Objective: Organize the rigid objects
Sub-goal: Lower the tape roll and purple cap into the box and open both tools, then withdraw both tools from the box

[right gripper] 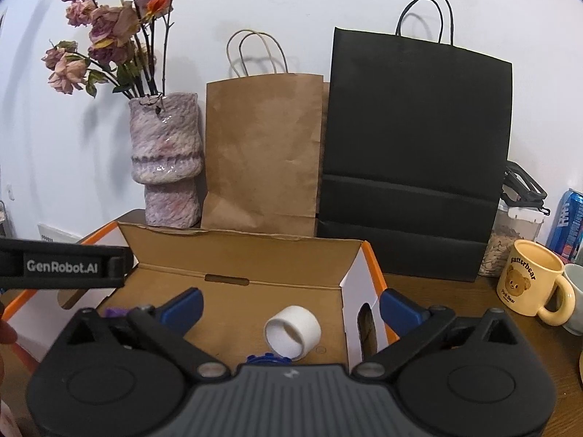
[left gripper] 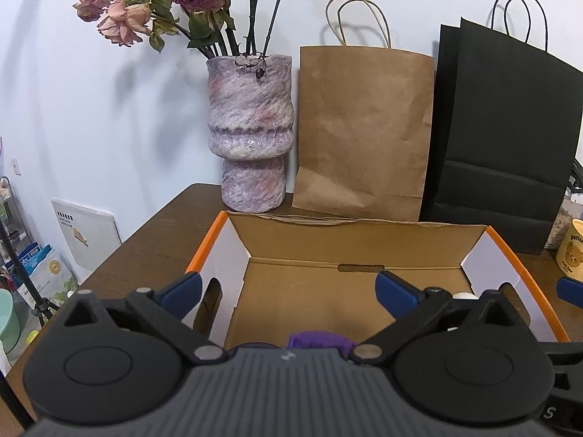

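Note:
An open cardboard box with orange outer edges sits on the brown table. My left gripper hangs open over its inside with nothing between the blue fingertips. Just below it, a purple object lies on the box floor, partly hidden by the gripper body. My right gripper is open too and straddles the box's right wall. On the floor between its fingers lies a white ring, free of the pads. A blue toothed piece peeks out beneath it. The purple object shows at the left.
Behind the box stand a mottled vase of dried roses, a brown paper bag and a black paper bag. To the right are a yellow bear mug, a jar of seeds and a blue can.

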A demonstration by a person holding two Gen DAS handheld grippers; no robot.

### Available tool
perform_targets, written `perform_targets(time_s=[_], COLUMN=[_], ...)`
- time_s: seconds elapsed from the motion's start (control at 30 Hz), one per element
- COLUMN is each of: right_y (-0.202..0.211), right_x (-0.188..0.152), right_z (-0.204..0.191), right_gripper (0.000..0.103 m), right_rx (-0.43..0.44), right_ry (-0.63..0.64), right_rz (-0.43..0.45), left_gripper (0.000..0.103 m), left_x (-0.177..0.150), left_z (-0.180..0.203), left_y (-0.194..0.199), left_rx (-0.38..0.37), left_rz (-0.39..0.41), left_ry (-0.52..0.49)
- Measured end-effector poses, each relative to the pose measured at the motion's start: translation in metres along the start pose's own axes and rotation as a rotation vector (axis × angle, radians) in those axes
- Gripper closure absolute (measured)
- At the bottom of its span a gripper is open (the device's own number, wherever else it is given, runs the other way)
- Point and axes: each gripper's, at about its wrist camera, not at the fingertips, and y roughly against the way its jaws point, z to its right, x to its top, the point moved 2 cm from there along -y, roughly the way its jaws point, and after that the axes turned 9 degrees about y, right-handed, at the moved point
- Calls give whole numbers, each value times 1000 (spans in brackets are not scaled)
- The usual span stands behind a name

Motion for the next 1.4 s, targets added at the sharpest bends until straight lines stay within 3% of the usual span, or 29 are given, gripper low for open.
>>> perform_targets(time_s=[0.57, 1.4], right_y=[8, 56], right_x=[-1, -15], right_z=[-3, -1], right_gripper=[0, 0], right_rx=[15, 6], right_ry=[14, 7], right_rz=[3, 26], left_gripper=[0, 0], left_x=[-2, -17], left_z=[0, -11], left_y=[6, 59], left_rx=[-4, -28], left_rz=[-14, -5], left_ry=[-5, -10])
